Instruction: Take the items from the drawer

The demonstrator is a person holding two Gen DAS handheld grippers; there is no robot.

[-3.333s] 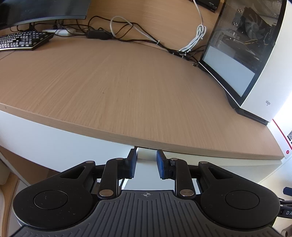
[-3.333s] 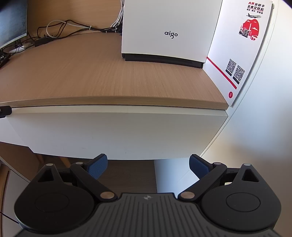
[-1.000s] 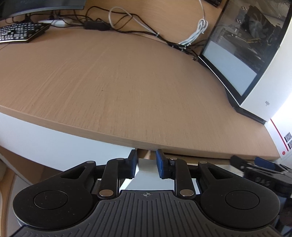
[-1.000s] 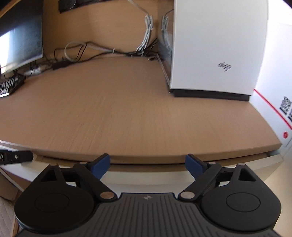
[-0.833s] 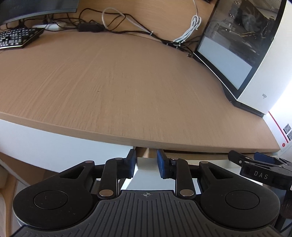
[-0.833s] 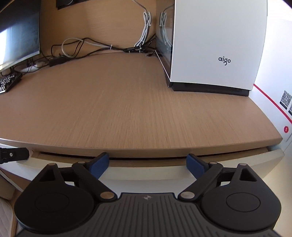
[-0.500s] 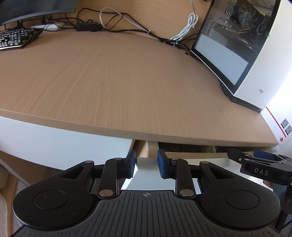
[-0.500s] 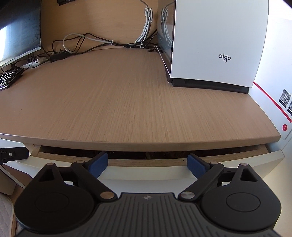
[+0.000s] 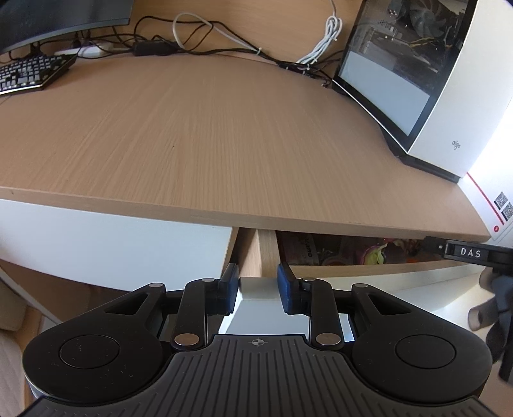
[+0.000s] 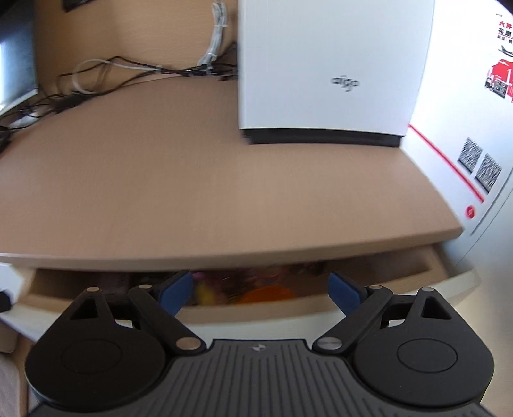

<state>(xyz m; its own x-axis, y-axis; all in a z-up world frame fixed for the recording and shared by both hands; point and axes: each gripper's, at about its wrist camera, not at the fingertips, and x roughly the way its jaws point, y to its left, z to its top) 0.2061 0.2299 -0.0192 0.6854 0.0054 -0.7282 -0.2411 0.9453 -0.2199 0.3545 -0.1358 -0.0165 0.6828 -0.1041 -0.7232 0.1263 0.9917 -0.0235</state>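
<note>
The white-fronted drawer (image 9: 384, 268) under the wooden desktop (image 9: 208, 134) stands partly pulled out. My left gripper (image 9: 258, 288) is shut on the left end of the drawer front, one blue pad on each side of it. Colourful items (image 9: 372, 253) lie inside, mostly hidden under the desktop edge. My right gripper (image 10: 260, 290) is open over the drawer's front rim (image 10: 256, 316), with nothing between its fingers; blurred orange and yellow items (image 10: 266, 293) show beyond it. In the left wrist view the right gripper (image 9: 465, 251) pokes in over the drawer's right part.
A white computer case (image 10: 330, 64) stands on the desk's right rear, with a white poster board (image 10: 481, 160) beside it. Cables (image 9: 198, 35), a keyboard (image 9: 29, 72) and a monitor (image 9: 48, 19) sit at the back left.
The drawer has slid out from shut to partly open, with the left gripper holding its end. The right wrist view has swung to the right and is blurred.
</note>
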